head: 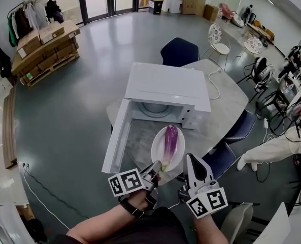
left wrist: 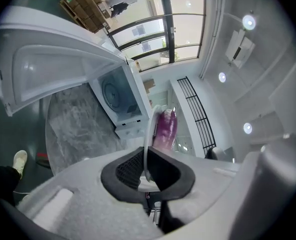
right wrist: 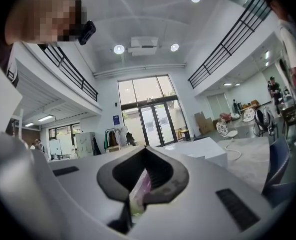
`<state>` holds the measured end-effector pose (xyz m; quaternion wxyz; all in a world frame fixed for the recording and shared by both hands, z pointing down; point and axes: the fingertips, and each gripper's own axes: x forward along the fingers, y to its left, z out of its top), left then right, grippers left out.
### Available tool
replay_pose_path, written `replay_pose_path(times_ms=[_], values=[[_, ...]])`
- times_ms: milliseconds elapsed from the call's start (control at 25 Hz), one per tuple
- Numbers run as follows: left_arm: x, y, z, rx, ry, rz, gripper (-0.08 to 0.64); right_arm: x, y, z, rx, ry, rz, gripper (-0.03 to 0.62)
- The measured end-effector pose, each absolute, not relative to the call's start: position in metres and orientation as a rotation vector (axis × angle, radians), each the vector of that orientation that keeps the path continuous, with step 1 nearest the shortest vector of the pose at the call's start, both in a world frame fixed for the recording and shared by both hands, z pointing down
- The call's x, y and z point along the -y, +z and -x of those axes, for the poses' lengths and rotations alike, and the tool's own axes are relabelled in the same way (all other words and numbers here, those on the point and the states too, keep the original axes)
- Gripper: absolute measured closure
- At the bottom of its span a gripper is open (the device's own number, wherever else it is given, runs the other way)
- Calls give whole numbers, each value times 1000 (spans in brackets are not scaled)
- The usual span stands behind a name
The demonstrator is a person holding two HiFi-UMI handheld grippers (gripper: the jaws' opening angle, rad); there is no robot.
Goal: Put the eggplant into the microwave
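Pinching the plate (head: 155,145) rim, the left gripper (head: 157,166) points toward the microwave (head: 168,85).

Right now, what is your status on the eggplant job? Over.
Left claw shut on plate rim. Right claw beside plate, grip unclear. Eggplant on plate, outside microwave; door open, nothing in the way.

No legible text, brand or number; blue sign (right wrist: 116,119) beside glass doors (right wrist: 156,123) too small to read
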<state>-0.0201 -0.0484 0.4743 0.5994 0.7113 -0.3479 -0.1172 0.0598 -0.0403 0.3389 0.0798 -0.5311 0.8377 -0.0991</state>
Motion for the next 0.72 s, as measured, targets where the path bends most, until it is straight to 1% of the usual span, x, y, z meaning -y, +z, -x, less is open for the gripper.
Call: replay_pose_path(times_ms=[320,720], values=[[82,501,19,800,-236,-1624,538,72,349,-50,-2492,-314,1632,591],[123,549,16,853,-233,-1527,540,108,372,-62,-2490,-364,1625,591]])
